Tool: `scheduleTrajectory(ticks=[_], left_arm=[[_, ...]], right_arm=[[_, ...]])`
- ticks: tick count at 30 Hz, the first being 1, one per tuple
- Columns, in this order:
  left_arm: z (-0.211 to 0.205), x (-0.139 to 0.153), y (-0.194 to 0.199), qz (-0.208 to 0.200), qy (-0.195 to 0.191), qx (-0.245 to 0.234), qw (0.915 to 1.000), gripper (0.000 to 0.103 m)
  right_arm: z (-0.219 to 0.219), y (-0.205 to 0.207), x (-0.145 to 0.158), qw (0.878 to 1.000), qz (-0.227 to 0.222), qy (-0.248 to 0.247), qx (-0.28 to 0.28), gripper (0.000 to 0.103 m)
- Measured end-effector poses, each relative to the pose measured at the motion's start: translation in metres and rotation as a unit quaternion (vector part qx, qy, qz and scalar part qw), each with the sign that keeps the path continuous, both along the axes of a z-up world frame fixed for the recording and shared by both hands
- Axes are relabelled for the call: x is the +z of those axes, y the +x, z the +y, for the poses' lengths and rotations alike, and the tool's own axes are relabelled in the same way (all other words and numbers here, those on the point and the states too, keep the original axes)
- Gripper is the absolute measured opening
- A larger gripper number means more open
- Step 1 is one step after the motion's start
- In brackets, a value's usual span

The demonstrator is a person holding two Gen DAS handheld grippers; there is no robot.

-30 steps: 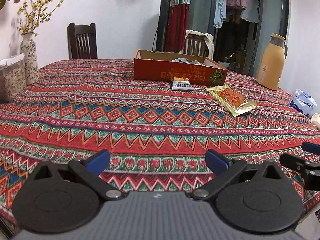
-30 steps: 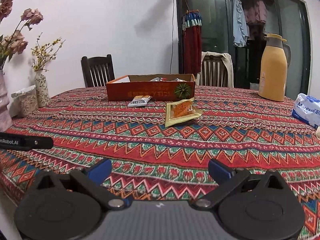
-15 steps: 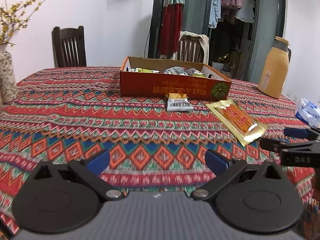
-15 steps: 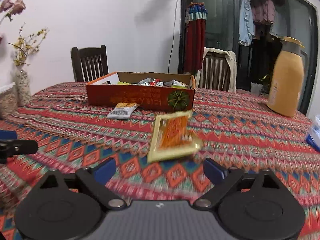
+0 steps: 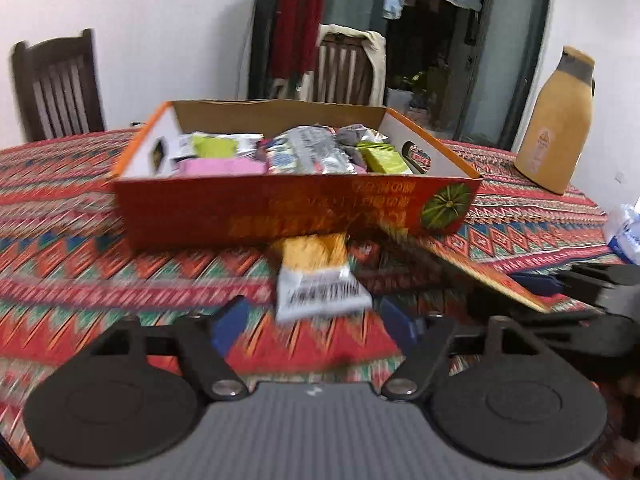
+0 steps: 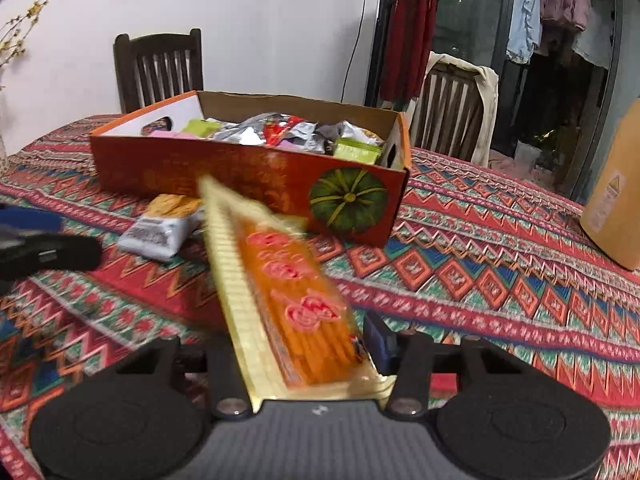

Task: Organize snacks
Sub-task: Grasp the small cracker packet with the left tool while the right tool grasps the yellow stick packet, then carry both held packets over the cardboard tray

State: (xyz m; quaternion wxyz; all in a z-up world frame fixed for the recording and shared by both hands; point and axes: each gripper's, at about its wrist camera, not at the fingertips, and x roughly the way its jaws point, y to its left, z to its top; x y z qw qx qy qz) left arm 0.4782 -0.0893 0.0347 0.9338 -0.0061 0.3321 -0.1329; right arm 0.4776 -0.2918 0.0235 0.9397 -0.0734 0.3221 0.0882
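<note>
1. On the left, the step in hand looked to us like the pick-up. The left gripper (image 5: 316, 324) had its jaws closing around the small white-and-yellow packet (image 5: 318, 280). The packet lay flat on the patterned tablecloth (image 5: 80, 240), just in front of the snack box (image 5: 280, 208). It sat between the blue fingertips, with cloth showing on either side, so we judged the pads were not yet on it.
2. The next move there called for finishing the close on the packet's near end, then lifting it over the box's front wall. The wrapper looked thin and slippery to us, so a shallow bite could lose it.
3. The left tool pointed forward and downward at the cloth, held roughly level from side to side.
4. In the middle, the box was open and already heaped with wrappers (pink, green and silver ones among them). Anything added would have to land on top of that heap.
5. On the right, the right gripper (image 6: 296, 344) was closing too, with the long orange-and-gold packet (image 6: 292, 292) between its jaws. The packet's far end reached towards the box's front wall. It hid the left finger, so we could not tell whether the pads gripped it.
6. That tool also angled downward towards the box. Its next move called for a firm grip, then a lift clear of the rim.
</note>
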Motion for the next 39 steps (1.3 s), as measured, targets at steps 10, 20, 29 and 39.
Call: scheduleTrajectory(ticks=[10, 20, 29, 39], left_arm=[[-0.023, -0.024, 0.041, -0.013, 0.028, -0.008, 0.9995, 0.041], [-0.001, -0.002, -0.021, -0.024, 0.014, 0.003, 0.9996, 0.041], [0.029, 0.047, -0.121, -0.087, -0.004, 0.021, 0.996, 0.041], [0.057, 0.052, -0.232, -0.097, -0.025, 0.035, 0.9943, 0.041]], right_arm=[[-0.005, 0.006, -0.001, 0.998, -0.028, 0.034, 0.041, 0.073], [0.007, -0.012, 0.014, 0.996, -0.045, 0.038, 0.065, 0.029], [0.023, -0.097, 0.05, 0.991, -0.099, 0.067, 0.06, 0.029], [0.017, -0.222, 0.043, 0.986, -0.095, 0.134, 0.021, 0.029]])
